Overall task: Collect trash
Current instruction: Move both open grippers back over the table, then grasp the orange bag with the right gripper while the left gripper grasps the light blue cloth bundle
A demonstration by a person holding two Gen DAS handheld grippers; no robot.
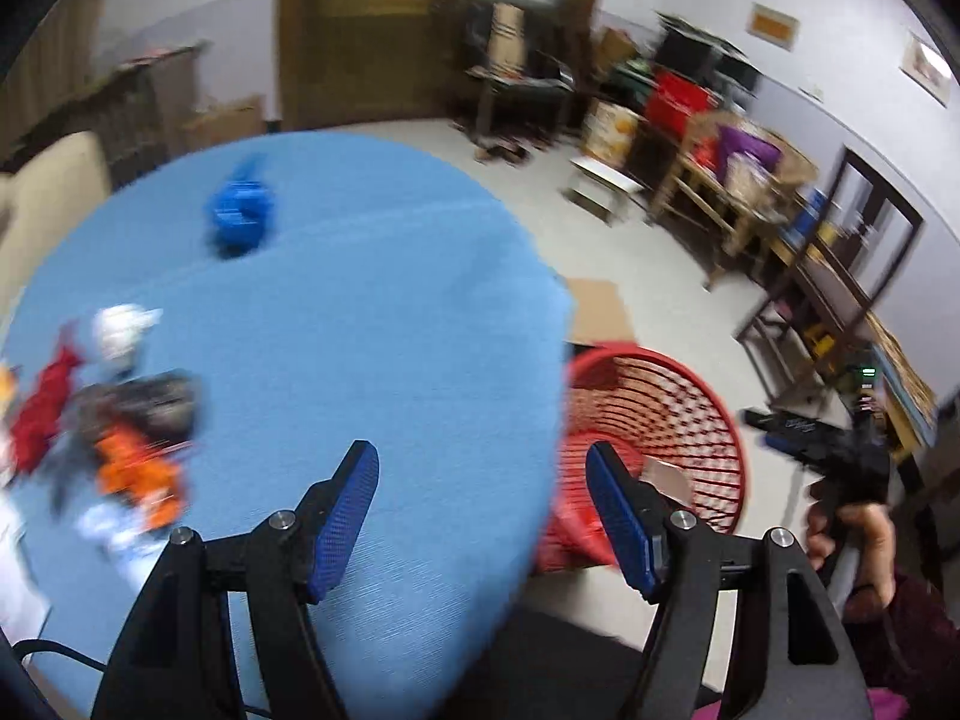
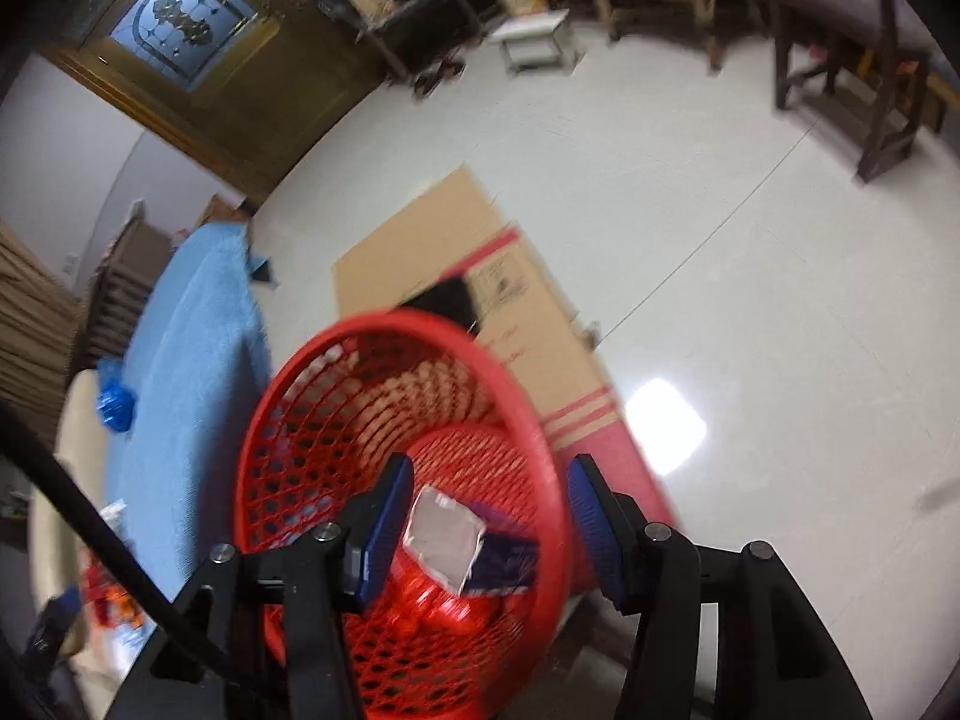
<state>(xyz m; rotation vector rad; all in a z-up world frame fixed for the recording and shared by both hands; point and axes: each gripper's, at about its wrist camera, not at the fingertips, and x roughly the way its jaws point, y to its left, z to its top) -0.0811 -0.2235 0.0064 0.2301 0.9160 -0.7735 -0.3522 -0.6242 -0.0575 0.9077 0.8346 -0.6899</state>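
You stand in a cluttered room with a pale floor, before a table draped in blue cloth. Starting at its left edge, a heap of wrappers lies blurred, red, orange and white, with a white scrap just beyond it toward the far side. Further in, toward the far edge, sits a crumpled blue piece, well apart from the heap. Your left gripper hangs over the table's near right edge, jaws released and nothing between them. Just off that right edge, on the floor, is the red basket, resting on flattened cardboard. Your right gripper points down into the basket, jaws apart; a silvery wrapper shows between them over darker trash at the bottom, no pad visibly pressing it, so it looks dropped rather than held.

By my reading the right hand is finishing a deposit while the left is free for the next pick. Next, swing the left gripper to the heap at the left edge, straddle one piece, and clench before lifting.
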